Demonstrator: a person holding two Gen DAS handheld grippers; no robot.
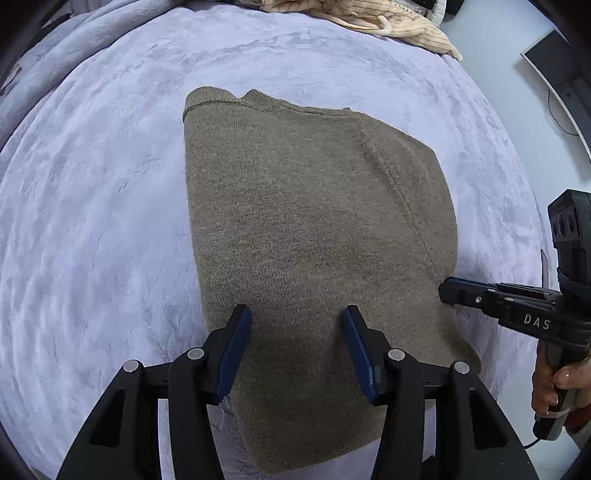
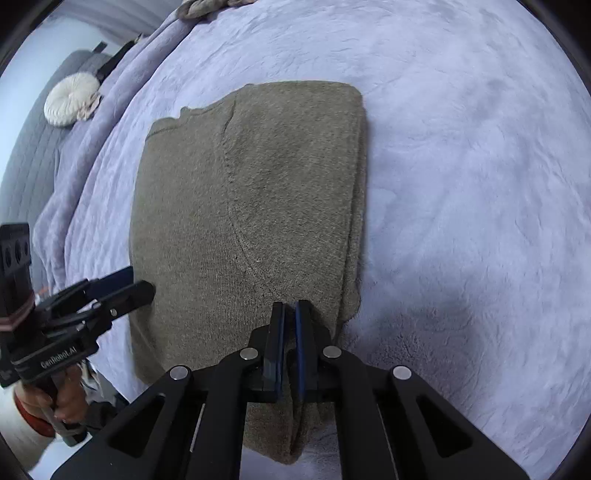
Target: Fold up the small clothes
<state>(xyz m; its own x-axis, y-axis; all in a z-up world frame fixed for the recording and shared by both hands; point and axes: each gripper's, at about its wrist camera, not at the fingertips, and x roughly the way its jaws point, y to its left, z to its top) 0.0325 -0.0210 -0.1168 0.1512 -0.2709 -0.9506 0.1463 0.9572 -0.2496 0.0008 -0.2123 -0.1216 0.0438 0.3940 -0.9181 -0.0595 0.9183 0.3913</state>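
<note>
An olive-brown knitted sweater (image 1: 314, 221) lies folded into a long rectangle on a lilac plush blanket (image 1: 92, 221); it also shows in the right wrist view (image 2: 251, 206). My left gripper (image 1: 297, 317) is open, its blue pads hovering over the sweater's near end. My right gripper (image 2: 290, 314) is shut on the sweater's right folded edge near its near end; it appears in the left wrist view (image 1: 448, 290) at the sweater's right side.
A beige ribbed garment (image 1: 369, 18) lies at the blanket's far edge. A round cream cushion (image 2: 70, 99) sits on a grey quilt at the left. The left gripper shows in the right wrist view (image 2: 142, 286).
</note>
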